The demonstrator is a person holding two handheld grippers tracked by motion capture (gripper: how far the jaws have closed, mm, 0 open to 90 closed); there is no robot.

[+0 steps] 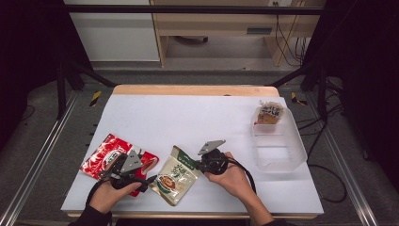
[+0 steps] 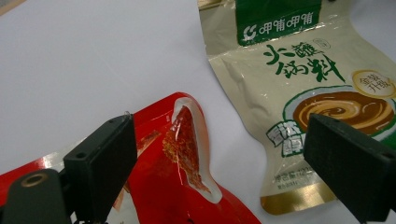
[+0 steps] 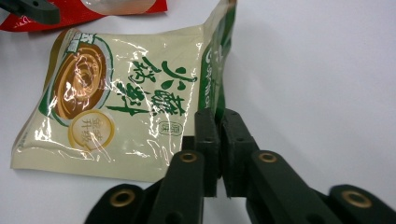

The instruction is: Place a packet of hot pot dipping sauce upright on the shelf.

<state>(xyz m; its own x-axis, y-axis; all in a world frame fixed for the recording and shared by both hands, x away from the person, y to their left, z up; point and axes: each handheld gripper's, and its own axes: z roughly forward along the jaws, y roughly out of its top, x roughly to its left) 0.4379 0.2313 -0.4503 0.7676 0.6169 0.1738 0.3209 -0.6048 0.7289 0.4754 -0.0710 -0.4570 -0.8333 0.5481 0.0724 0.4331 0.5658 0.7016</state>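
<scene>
So here's where we're at with the beige sauce pouch (image 1: 175, 176): it lies flat on the white table (image 1: 197, 117) near the front edge, between our two hands, and our right gripper (image 3: 218, 122) has its jaws pinched tight on the pouch's green top edge (image 3: 218, 60), which it has folded up off the table. In the high view the right gripper (image 1: 203, 165) sits just to the right of the pouch, so the pouch trails away from it to the left and toward us, its long axis running on a slant from that pinched top corner down to the bottom seam.

Our left gripper (image 2: 219, 154) is wide open with nothing between the jaws; it hovers over the red pouch (image 2: 187, 186), with the beige one just beside its far jaw. The two pouches lie close, edges nearly touching.

The clear plastic bin (image 1: 278, 141) with one packet (image 1: 269, 114) already in it sits well off to the right, so we reckon the right hand is the nearer one to carry this over
</scene>
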